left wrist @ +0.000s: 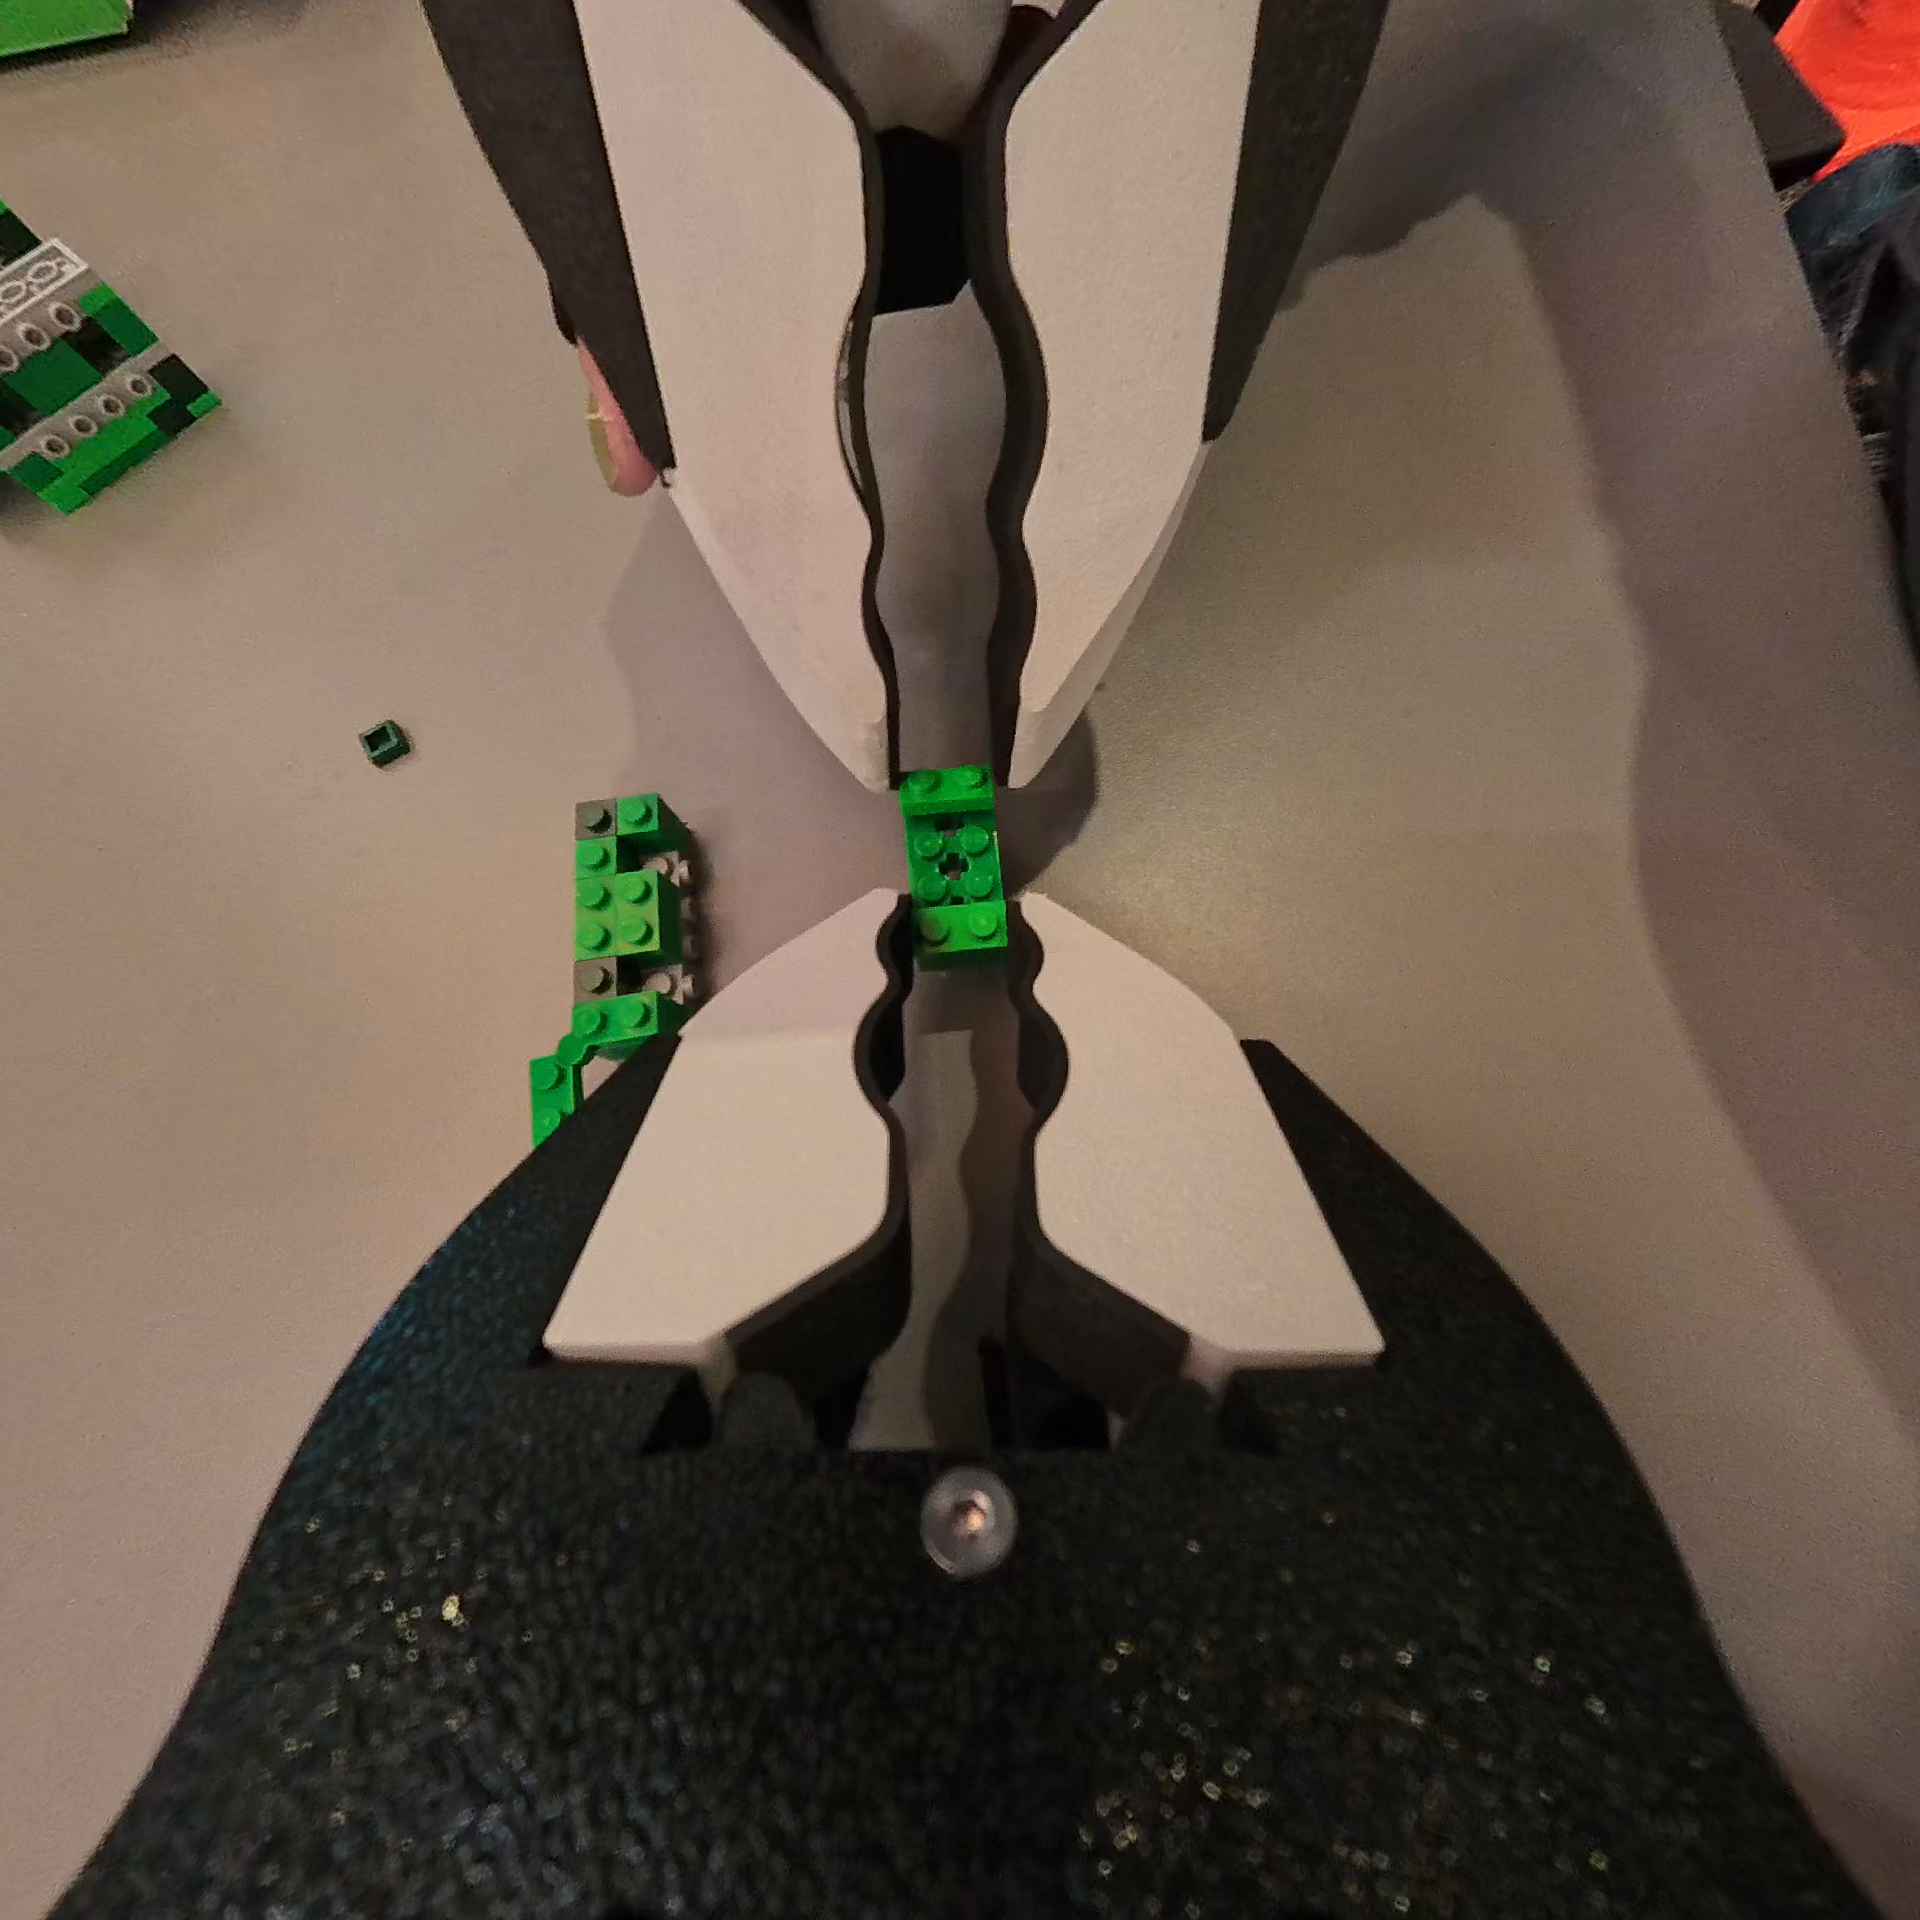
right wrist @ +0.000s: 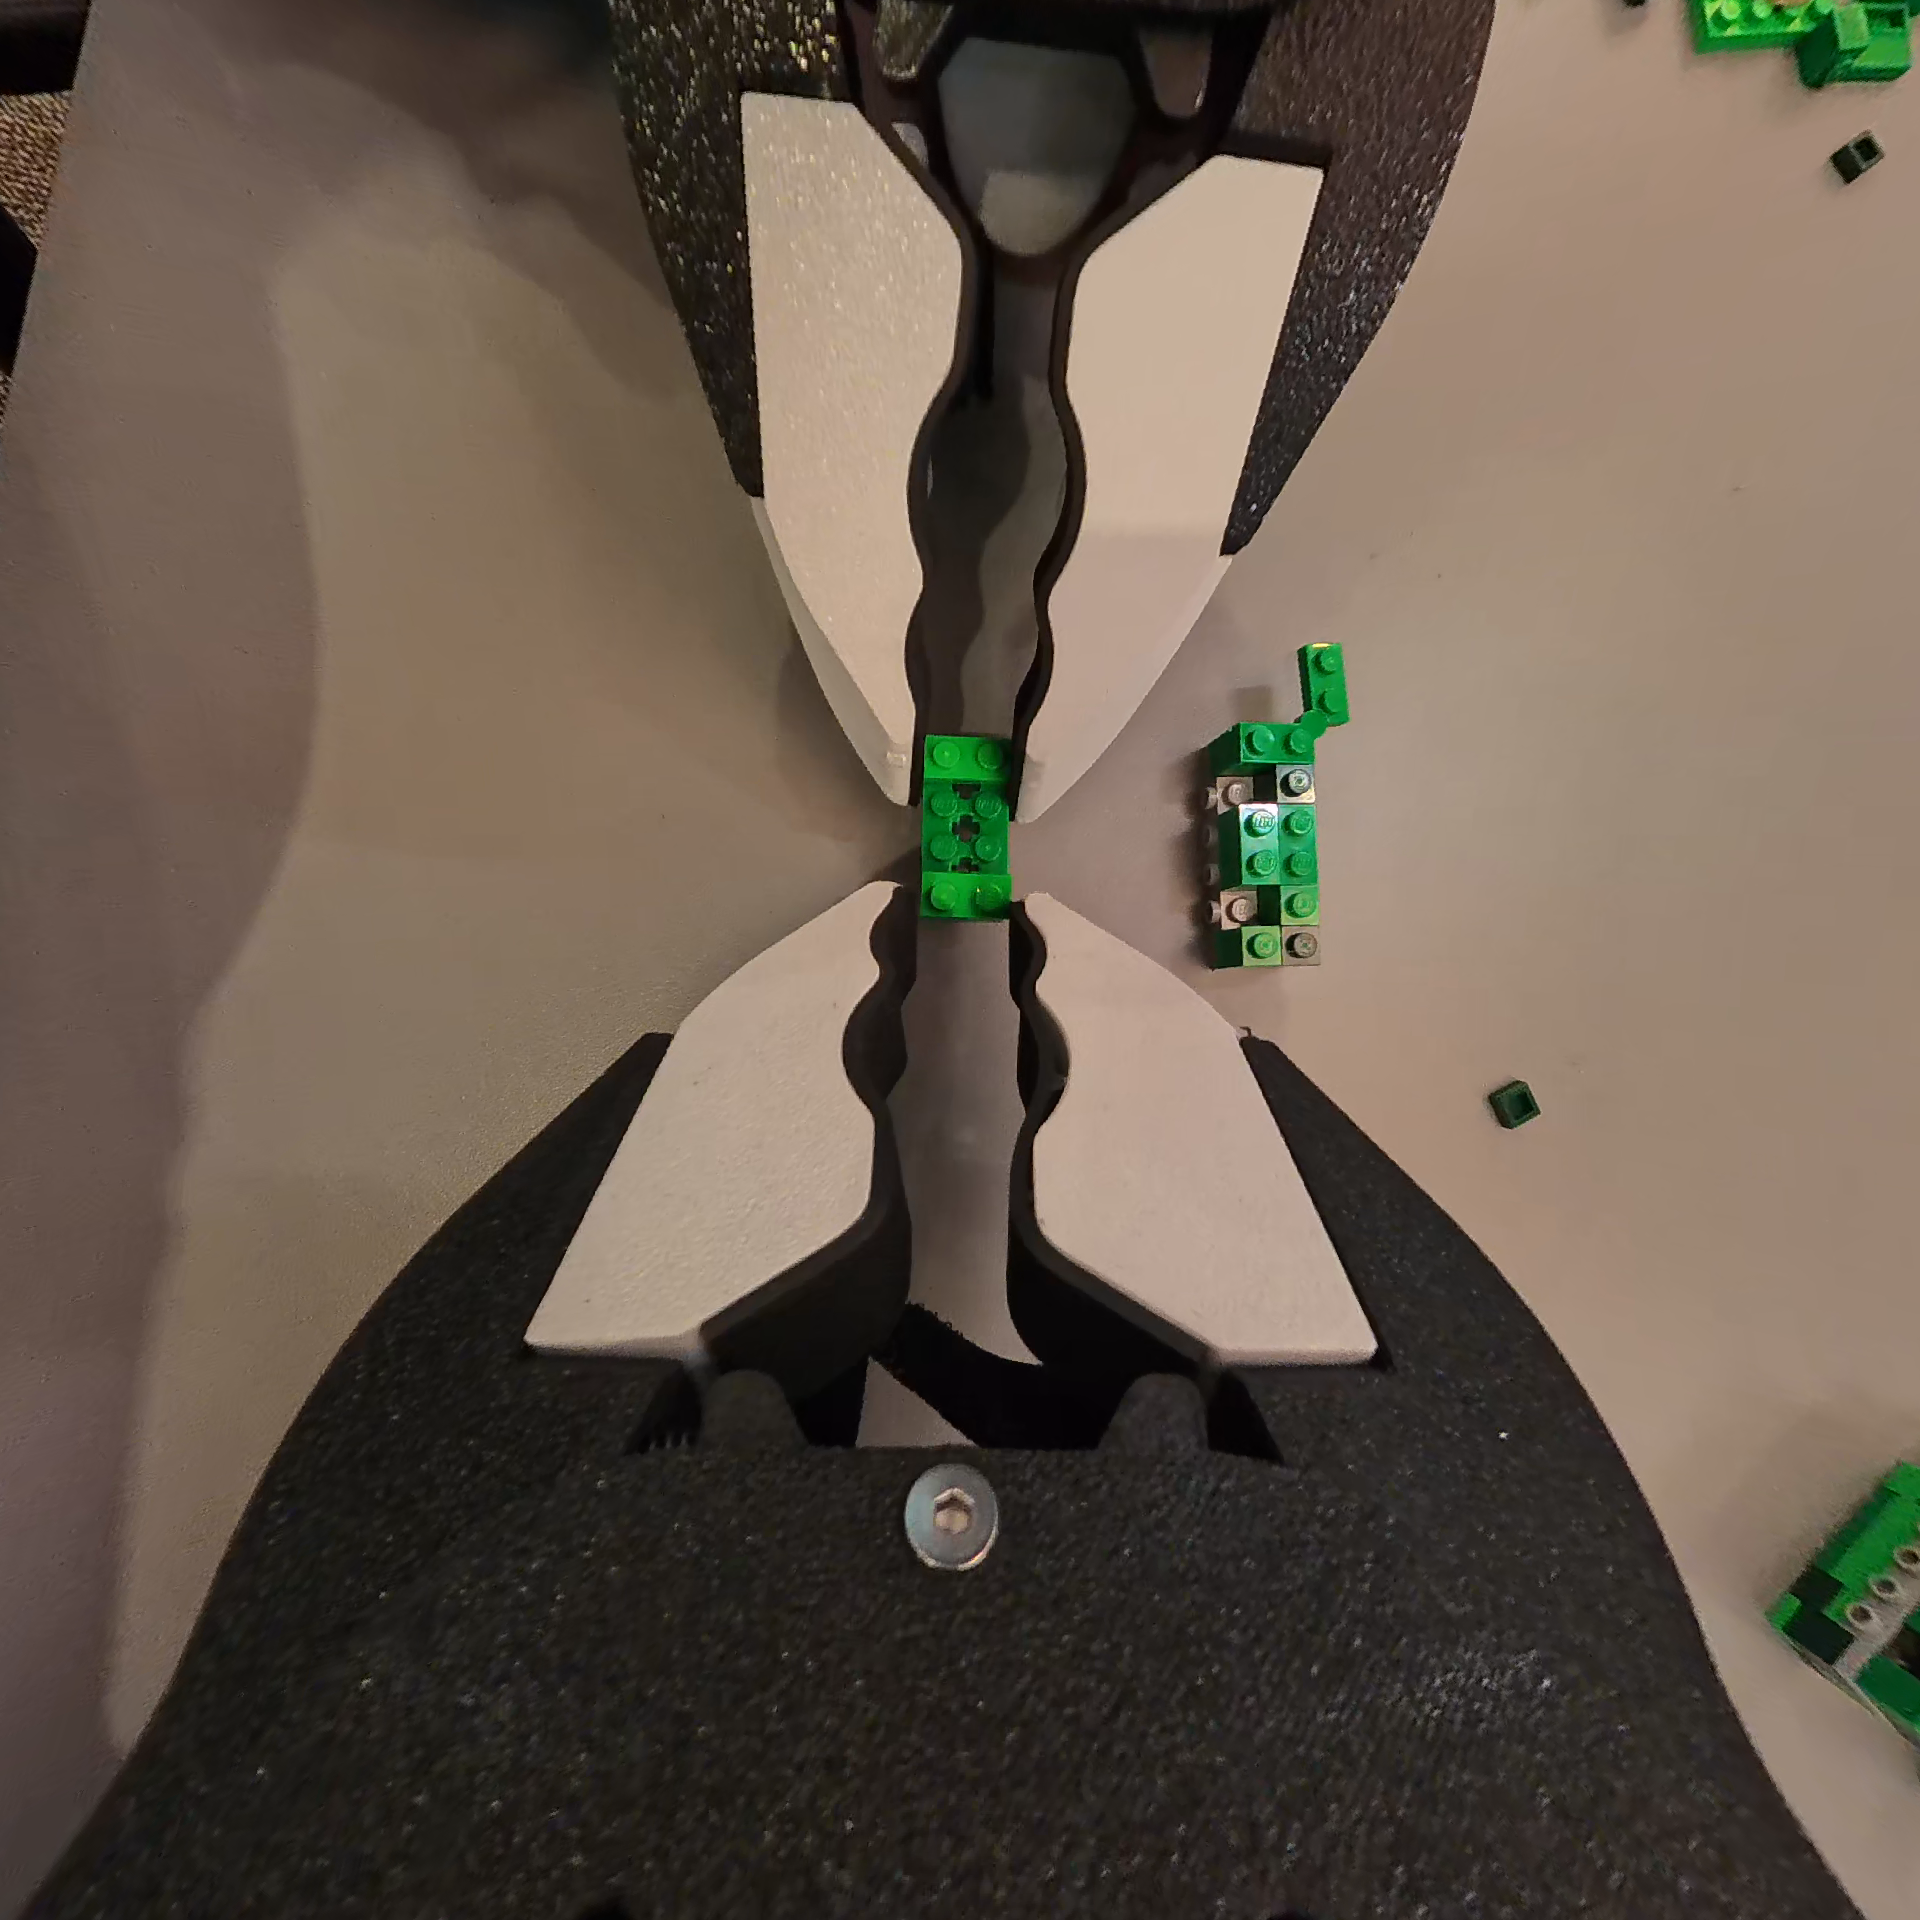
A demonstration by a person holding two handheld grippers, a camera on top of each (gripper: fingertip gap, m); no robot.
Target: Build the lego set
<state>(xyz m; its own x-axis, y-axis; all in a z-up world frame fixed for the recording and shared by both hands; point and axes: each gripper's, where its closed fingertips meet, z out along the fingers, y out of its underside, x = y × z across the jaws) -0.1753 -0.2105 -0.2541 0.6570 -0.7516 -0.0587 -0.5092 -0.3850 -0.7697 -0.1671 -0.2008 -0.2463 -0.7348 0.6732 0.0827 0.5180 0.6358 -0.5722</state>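
Note:
A small green lego assembly (left wrist: 951,868) with studs on top hangs above the grey table, held at both ends. My left gripper (left wrist: 958,920) is shut on its near end in the left wrist view. My right gripper (left wrist: 951,774) comes in from the opposite side and is shut on the far end. In the right wrist view the same assembly (right wrist: 966,826) sits between my right gripper (right wrist: 961,904) below and my left gripper (right wrist: 966,774) above. The two grippers point at each other, tips almost touching.
A green and grey sub-assembly (left wrist: 623,914) (right wrist: 1268,852) lies on the table beside the grippers. A tiny dark green piece (left wrist: 382,743) (right wrist: 1512,1103) lies farther out. A larger green, black and grey build (left wrist: 73,395) (right wrist: 1860,1600) sits at the edge. Loose green bricks (right wrist: 1797,31) lie far off. Less than 4 cm separates the two grippers' tips.

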